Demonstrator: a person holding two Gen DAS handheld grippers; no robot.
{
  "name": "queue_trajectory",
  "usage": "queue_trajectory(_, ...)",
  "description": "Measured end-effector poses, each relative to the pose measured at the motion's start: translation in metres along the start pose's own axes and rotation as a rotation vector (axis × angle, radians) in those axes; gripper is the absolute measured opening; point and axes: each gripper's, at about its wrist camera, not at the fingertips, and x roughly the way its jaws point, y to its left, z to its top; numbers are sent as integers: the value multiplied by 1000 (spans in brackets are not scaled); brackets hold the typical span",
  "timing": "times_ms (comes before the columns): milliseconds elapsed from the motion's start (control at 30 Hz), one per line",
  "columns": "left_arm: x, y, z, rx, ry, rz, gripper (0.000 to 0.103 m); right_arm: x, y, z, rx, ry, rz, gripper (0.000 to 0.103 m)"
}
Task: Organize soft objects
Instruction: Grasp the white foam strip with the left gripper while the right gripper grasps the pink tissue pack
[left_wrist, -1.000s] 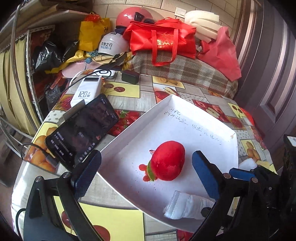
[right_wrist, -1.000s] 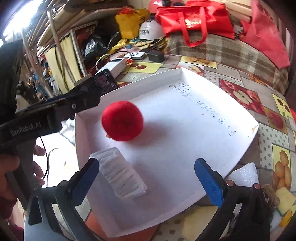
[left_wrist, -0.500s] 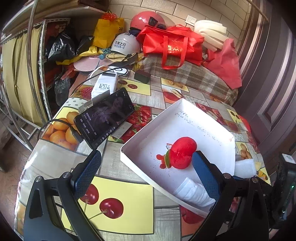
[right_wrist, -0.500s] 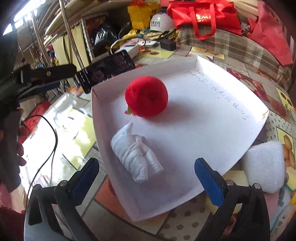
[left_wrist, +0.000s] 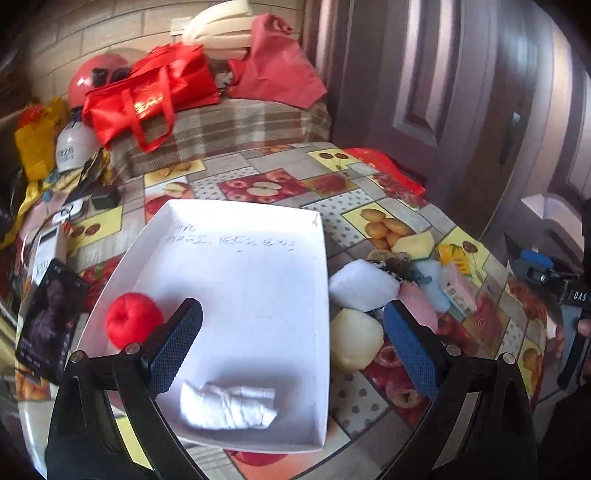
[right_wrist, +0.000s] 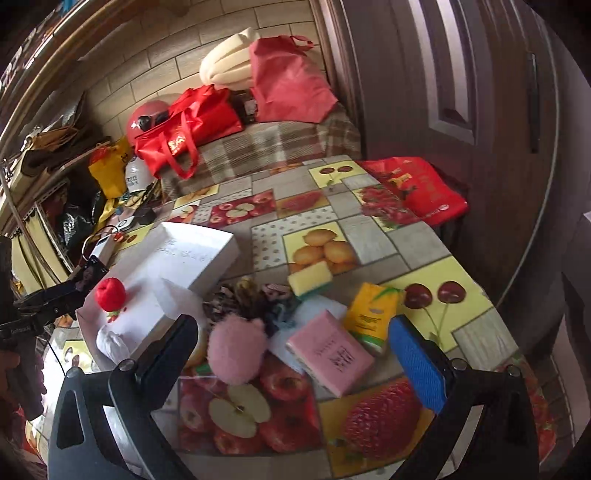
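Hovering over the white tray, the left claw gapes empty — red plush apple and rolled white cloth lie inside, apart. Right claw also spread wide, empty, above the pile on the bench beside the tray: pink pompom, pink pack, yellow pack, sponge.

Cluttered home: fruit-print tablecloth, helmets, shopping bags.

Soft daylight, motion-blurred frames (fisheye bending, dark vignetted corners).
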Motion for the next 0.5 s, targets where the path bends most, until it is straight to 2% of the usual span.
queue_trajectory(67, 16, -28, 7, 145, -14, 17, 99, -5, -15, -7, 50, 4, -10, 103)
queue_trajectory(167, 39, -63, 11, 358, -22, 83, 99, -14, -33, -14, 102, 5, -12, 103)
queue_trajectory(233, 53, -79, 8, 447, -6, 110, 99, -18, -43, -14, 117, 5, -10, 103)
queue_trajectory(300, 70, -89, 8, 482, 23, 135, 99, -19, -49, -11, 113, 2, -11, 103)
queue_trajectory(400, 91, -87, 10, 435, 90, 149, 97, -9, -53, -6, 66, 29, -4, 103)
queue_trajectory(500, 98, -81, 11, 373, 125, 119, 52, 18, -44, -5, -32, 101, 18, 103)
